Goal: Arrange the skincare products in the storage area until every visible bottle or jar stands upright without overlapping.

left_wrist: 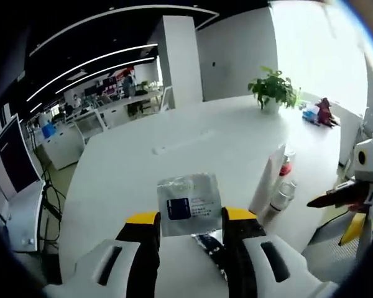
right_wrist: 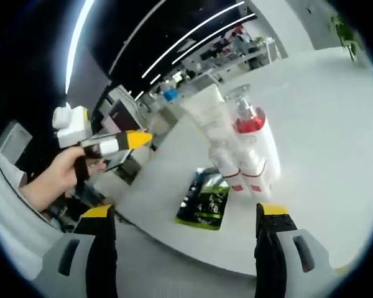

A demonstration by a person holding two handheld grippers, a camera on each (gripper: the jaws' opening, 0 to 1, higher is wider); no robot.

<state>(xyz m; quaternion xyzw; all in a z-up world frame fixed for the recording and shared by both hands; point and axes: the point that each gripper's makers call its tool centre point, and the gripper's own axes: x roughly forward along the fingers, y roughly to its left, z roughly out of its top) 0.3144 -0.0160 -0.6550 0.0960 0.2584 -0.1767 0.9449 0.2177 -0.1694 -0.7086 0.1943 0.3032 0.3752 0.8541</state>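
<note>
In the left gripper view, my left gripper (left_wrist: 191, 222) was pinching a silvery sachet (left_wrist: 189, 203) with a dark blue label, the packet held upright between the two yellow-tipped jaws at 6 o'clock. Just beneath it a dark packet (left_wrist: 208, 243) lay flat on the white table (left_wrist: 143, 161). At about 4 o'clock a white tube (left_wrist: 268, 178) stood upright, with a red-capped bottle (left_wrist: 286, 165) and a small clear bottle (left_wrist: 281, 195) close beside it. A potted plant (left_wrist: 273, 90) stood at the far edge of the table at 1 o'clock. My right gripper (left_wrist: 336, 197) came into view at 3 o'clock.

In the right gripper view, my right gripper (right_wrist: 185, 218) was spread wide, its jaws at 7 and 5 o'clock with nothing between them. Near the centre, the white tube (right_wrist: 206, 110), the bottle with the red band (right_wrist: 253, 127) and two small clear bottles (right_wrist: 236, 167) stood upright and packed together, touching. The green-and-black packet (right_wrist: 205, 200) lay flat on the table (right_wrist: 323, 136) just beside them, near the table's edge. At 9 o'clock my hand (right_wrist: 56, 177) gripped the left gripper (right_wrist: 109, 144); I could not tell its jaw state from this view.
</note>
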